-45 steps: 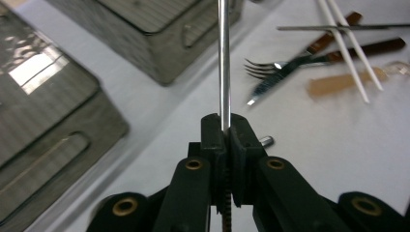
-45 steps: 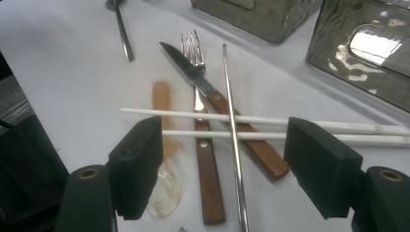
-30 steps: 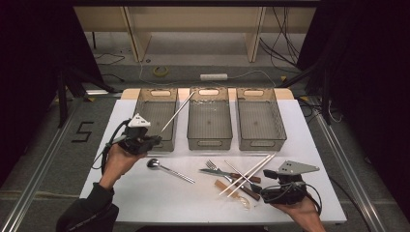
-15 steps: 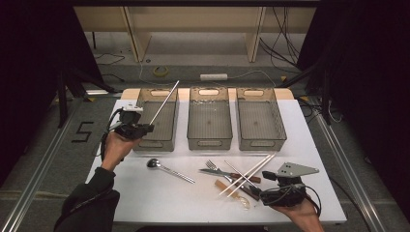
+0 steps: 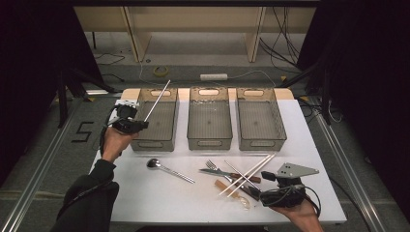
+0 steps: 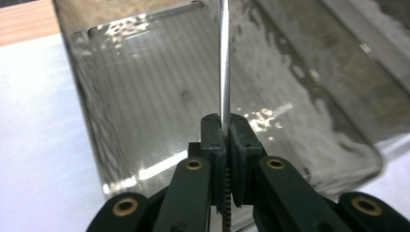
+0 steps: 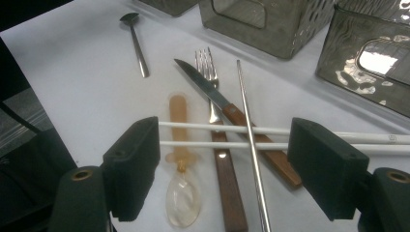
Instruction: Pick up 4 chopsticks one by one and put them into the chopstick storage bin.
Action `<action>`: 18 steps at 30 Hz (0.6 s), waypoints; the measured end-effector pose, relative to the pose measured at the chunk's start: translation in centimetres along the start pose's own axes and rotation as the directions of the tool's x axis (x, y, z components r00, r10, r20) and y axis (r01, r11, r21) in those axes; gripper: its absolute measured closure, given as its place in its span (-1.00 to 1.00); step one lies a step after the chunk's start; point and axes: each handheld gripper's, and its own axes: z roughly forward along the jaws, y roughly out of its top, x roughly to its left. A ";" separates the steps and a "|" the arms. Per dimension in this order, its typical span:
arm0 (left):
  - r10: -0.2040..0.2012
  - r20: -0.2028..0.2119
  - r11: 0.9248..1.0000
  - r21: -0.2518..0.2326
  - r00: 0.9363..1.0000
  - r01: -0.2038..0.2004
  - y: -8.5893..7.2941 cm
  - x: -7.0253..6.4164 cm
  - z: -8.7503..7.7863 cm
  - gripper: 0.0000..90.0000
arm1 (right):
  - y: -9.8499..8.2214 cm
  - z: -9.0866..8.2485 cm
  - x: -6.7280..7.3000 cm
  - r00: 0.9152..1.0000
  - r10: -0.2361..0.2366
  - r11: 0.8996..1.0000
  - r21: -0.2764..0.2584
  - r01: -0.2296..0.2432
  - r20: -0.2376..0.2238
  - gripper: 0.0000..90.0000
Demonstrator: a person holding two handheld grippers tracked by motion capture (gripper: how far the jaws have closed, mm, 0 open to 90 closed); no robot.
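Over the left bin (image 5: 155,118), near the far left corner of the tabletop (image 5: 145,198), a metal chopstick (image 5: 157,100) is pinched by its lower end in the left claw (image 5: 143,124), its free end slanting up and away above the bin. The left gripper view shows the same thing close up: jaws shut tight on the chopstick (image 6: 224,63), with the ribbed bin floor (image 6: 159,96) below and nothing lying on the part of it in sight.

The sorting looks barely begun — all three bins appear empty, the middle bin (image 5: 209,116) and the right bin (image 5: 260,116) included, and this chopstick is not yet set down. Left on the tabletop toward the near edge: a metal spoon (image 5: 167,168), a fork (image 5: 215,168), a wooden-handled knife (image 5: 232,175), a second metal chopstick (image 5: 241,175), two white chopsticks (image 5: 249,173) and a clear plastic spoon (image 5: 237,195).

The right claw (image 7: 225,159) rests low at the near right, jaws standing wide apart and gripping nothing, the white chopsticks (image 7: 217,135) lying across the gap between them.

Against the earlier frame, the left hand has carried the chopstick from above the tabletop's left part — in front of the bins — up beside the left bin, and the chopstick now leans over it. The right hand and the pile of cutlery are unchanged.
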 end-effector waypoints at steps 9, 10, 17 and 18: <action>-0.046 -0.015 0.999 0.014 0.999 0.047 -0.2 0.6 0.8 0.91 | 0.0 0.0 0.0 1.000 -0.003 1.000 0.000 0.003 -0.003 -0.36; -0.051 -0.016 0.999 0.014 0.999 0.051 -0.2 0.7 0.9 0.91 | 0.0 0.0 0.0 1.000 -0.002 1.000 -0.001 0.002 -0.004 -0.36; -0.087 -0.034 0.996 0.017 0.996 0.088 -0.2 1.0 1.2 0.65 | 0.0 0.0 0.0 1.000 -0.002 1.000 0.000 0.002 -0.008 -0.36; -0.092 -0.026 0.996 0.018 0.995 0.093 -0.2 0.9 1.1 0.60 | 0.0 0.0 0.0 1.000 -0.003 1.000 0.001 0.003 -0.008 -0.36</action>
